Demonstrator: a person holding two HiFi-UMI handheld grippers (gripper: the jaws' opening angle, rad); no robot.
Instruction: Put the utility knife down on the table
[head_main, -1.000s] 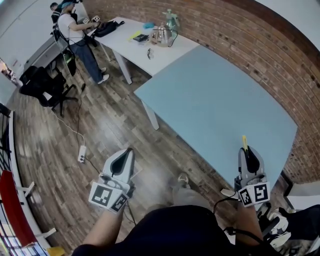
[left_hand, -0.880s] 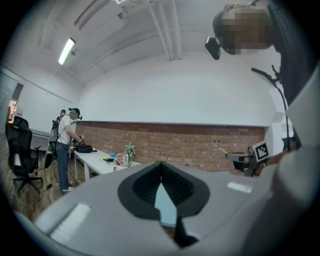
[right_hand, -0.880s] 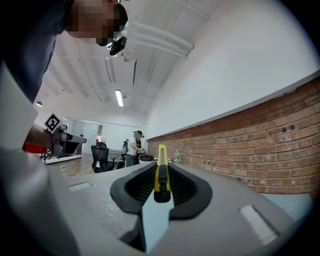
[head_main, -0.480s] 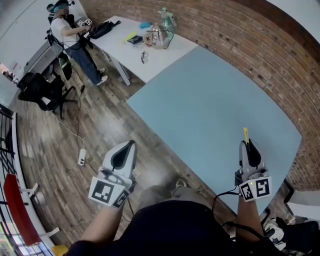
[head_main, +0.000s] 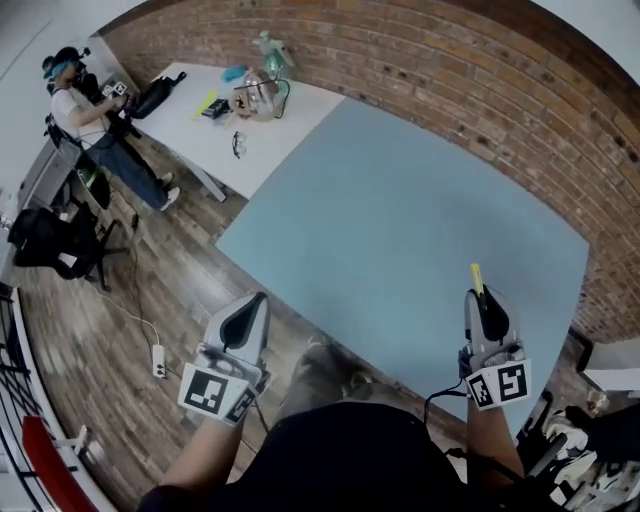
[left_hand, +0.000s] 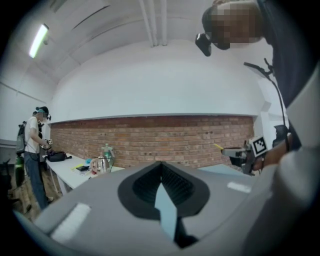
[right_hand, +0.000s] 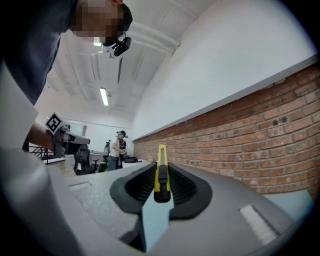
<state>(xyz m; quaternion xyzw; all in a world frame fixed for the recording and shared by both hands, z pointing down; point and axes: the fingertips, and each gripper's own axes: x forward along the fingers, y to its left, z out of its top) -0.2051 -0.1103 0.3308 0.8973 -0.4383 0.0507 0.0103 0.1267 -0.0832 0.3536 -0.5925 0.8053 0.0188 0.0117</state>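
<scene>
Fingers of the right gripper (right_hand: 161, 164) are clamped on the utility knife (right_hand: 160, 172), one pad against each flat side. The knife is a slim yellow body with a black slider on its upper edge and a rounded black near end. It stands on edge in the grip, narrow side up. Its long axis runs along the gripper's own line. The yellow tip sticks out past the fingertips and points away from the person, towards the brick wall (head_main: 480, 90), about level. In the head view the tip leans slightly to the left. The knife is held over the near part of the light blue worktop (head_main: 400, 210), not set down on it. The left gripper (head_main: 258, 302) hangs beside the worktop's near left edge, above the wooden floor (head_main: 150, 290). Its fingers are together with nothing between them.
</scene>
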